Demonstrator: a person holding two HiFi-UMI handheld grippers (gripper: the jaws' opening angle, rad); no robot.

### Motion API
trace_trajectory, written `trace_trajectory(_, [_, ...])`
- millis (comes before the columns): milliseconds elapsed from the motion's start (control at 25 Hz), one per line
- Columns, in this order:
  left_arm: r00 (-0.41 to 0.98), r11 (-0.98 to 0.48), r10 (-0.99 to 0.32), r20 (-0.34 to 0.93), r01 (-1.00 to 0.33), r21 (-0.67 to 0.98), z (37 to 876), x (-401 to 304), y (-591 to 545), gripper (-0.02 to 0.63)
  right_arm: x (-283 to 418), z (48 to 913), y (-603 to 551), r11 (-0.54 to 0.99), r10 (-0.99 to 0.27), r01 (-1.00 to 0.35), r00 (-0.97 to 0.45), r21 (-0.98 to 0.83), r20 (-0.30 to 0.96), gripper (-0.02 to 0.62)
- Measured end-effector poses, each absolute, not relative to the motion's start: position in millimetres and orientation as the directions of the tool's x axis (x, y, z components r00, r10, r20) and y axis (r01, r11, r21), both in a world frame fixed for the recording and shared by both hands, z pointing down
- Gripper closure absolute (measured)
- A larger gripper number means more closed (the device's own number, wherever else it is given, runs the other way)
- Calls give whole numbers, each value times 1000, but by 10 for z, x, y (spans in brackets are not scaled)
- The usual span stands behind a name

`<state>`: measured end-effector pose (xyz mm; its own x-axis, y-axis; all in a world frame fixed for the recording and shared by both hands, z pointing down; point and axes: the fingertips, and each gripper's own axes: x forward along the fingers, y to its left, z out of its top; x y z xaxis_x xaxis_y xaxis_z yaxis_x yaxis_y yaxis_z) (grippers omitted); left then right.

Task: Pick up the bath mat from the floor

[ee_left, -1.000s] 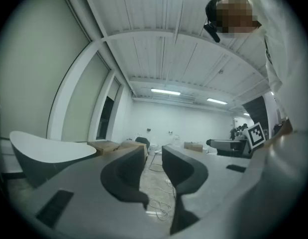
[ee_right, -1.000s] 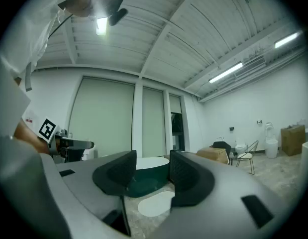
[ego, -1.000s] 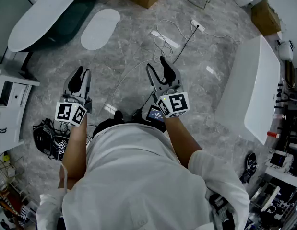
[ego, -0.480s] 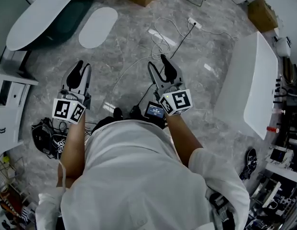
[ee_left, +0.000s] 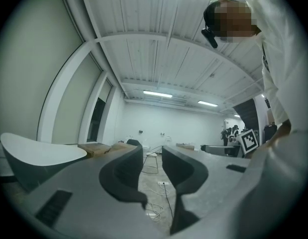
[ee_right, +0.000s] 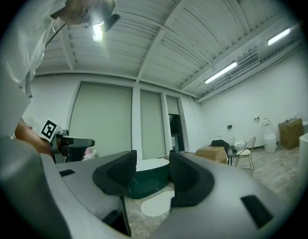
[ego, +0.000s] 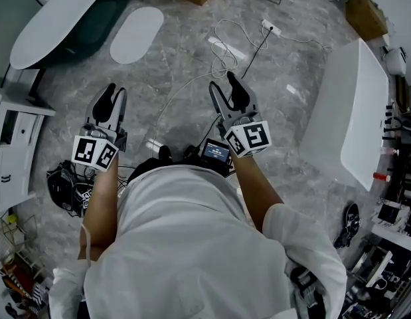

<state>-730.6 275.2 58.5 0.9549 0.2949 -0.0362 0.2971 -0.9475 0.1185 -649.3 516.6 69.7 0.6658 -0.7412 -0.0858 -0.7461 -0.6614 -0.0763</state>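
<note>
Bath mat (ego: 137, 35): white, oval, lying flat on the grey floor (ego: 172, 52) at the upper left of the head view, just beside a dark green unit with a white top (ego: 59, 18). Left gripper (ego: 111, 102): well apart from the mat, fingers slightly parted, nothing between them. Right gripper (ego: 228, 88): fingers parted wider and empty; the right gripper view shows the mat on the floor beyond the gap. White cable (ego: 222, 52): loose on the floor ahead of the right gripper.
</note>
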Motion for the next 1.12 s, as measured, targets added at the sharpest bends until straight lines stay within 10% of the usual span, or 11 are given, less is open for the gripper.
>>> trace_trajectory(1120, [929,-925,371,5,368,93,716,-6802,3721,491,-6231,799,6177,-689,-696,-707,707,-156,-127,379])
